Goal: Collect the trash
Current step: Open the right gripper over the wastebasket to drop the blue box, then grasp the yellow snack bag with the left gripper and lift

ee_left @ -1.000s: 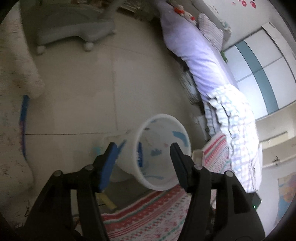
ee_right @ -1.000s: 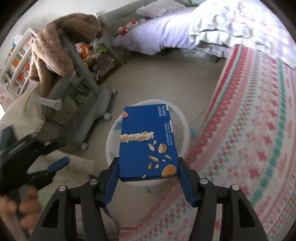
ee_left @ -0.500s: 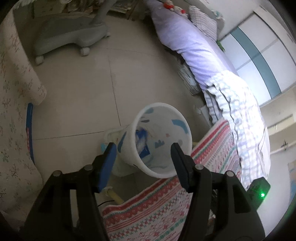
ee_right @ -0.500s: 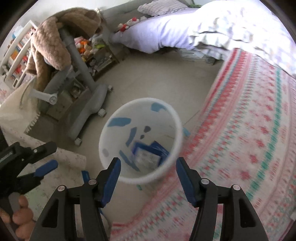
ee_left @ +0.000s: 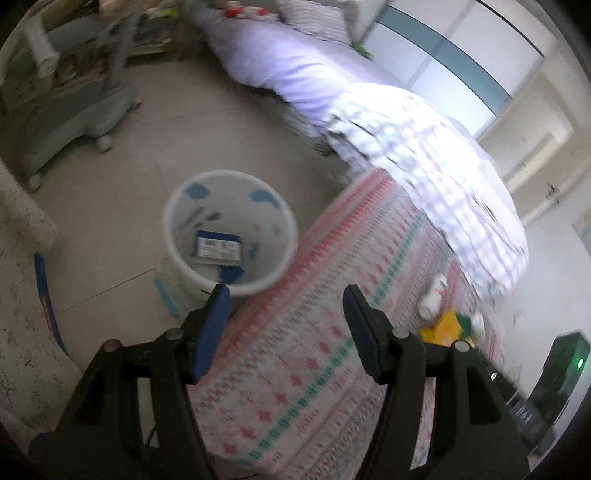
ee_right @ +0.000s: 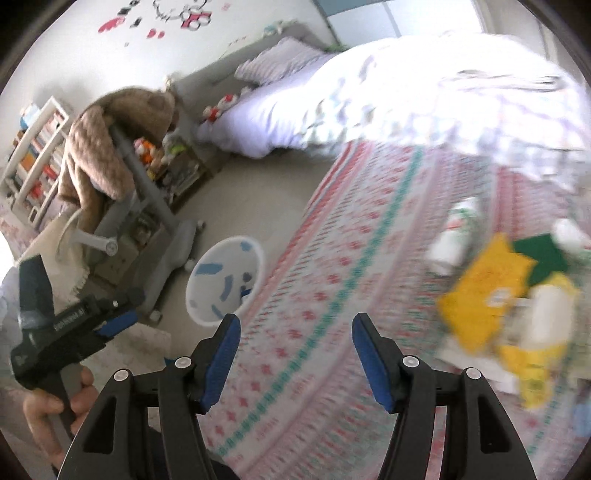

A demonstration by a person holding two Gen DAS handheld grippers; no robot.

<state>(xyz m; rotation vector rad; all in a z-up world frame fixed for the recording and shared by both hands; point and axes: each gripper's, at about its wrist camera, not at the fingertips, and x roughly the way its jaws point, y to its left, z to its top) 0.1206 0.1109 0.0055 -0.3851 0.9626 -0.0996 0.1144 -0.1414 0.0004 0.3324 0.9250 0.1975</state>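
Both grippers, left (ee_left: pixel 286 301) and right (ee_right: pixel 295 334), gaping, empty. Trash pile (ee_right: pixel 506 295) at frame right, blurred; hasty grab risks scattering wrappers, missing bin (ee_right: pixel 225 278).

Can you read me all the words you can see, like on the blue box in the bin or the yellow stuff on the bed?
Blue box in the white bin: a pale label with print, too blurred to read.
Left gripper, seen from the right wrist: white lettering on its black body, too small to read.
Yellow packets on the patterned blanket: motion-blurred, nothing readable.
Wall stickers: pictures, no words visible.
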